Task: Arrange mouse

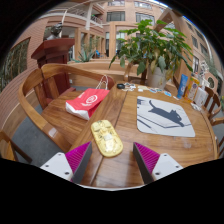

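Note:
A pale yellow patterned mouse [106, 137] lies on the wooden table [125, 165], just ahead of and between my fingers. My gripper [112, 160] is open and empty, its magenta pads [78, 157] spread wide on either side of the mouse's near end with gaps on both sides. A white mouse mat with a black cat figure [165, 117] lies on the table to the right of the mouse.
A red bag-like object [87, 102] lies on the table to the left beyond the mouse. A potted plant [152, 50] stands at the far side. Wooden chairs [40, 95] stand at the left and right [210, 100]. Small items and a cable [125, 86] lie near the plant.

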### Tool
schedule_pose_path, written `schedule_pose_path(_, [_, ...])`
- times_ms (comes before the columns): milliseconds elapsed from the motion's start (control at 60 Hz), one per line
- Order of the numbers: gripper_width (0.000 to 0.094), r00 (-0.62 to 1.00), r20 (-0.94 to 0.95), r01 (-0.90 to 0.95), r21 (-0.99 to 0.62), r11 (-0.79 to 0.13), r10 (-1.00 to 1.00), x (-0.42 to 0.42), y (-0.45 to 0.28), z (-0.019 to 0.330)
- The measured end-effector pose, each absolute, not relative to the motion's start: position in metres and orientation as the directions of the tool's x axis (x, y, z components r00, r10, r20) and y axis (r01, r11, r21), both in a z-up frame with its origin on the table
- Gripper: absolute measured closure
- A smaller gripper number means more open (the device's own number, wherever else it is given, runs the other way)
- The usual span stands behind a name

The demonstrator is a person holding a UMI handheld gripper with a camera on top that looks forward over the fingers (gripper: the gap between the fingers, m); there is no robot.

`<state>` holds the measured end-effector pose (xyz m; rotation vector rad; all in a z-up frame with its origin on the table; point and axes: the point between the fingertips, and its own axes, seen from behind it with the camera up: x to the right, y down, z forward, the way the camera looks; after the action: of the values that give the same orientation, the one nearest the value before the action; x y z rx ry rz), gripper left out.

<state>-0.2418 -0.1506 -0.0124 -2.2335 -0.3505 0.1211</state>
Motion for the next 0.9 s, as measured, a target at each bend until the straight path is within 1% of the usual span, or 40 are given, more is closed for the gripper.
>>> schedule_pose_path(33, [0.0092,0.956,0.031,0.204,-0.785,-0.585,0.292,-0.246,-0.140,-0.010])
schedule_pose_path(100, [0.0090,0.957,0.045,0.214,-0.777,-0.592,0.286,-0.249,-0.126,-0.012])
schedule_pose_path(183, [0.0139,0.958,0.013,0.193,-0.770,-0.608,0.288,-0.257,-0.114,-0.014])
schedule_pose_path(283, [0.0262,0.954,-0.003,0.186,-0.775,-0.603,0.298,-0.263,-0.102,-0.014])
schedule_pose_path(367, [0.0456,0.949,-0.010,0.187,-0.786,-0.589,0.315,-0.269,-0.096,-0.014])
schedule_pose_path(450, [0.0487,0.950,0.008,0.196,-0.793,-0.578,0.311,-0.269,-0.094,-0.013])
schedule_pose_path(600, [0.0581,0.949,-0.014,0.183,-0.787,-0.589,0.314,-0.271,-0.093,-0.012])
schedule_pose_path(683, [0.0593,0.952,-0.024,0.168,-0.793,-0.585,0.307,-0.268,-0.091,-0.005])
schedule_pose_path(733, [0.0593,0.951,-0.020,0.164,-0.812,-0.560,0.308,-0.267,-0.090,0.010])
schedule_pose_path(800, [0.0591,0.944,-0.054,0.133,-0.841,-0.524,0.326,-0.270,-0.090,0.042])
schedule_pose_path(900, [0.0593,0.925,-0.130,0.042,-0.900,-0.435,0.357,-0.276,-0.085,0.124])
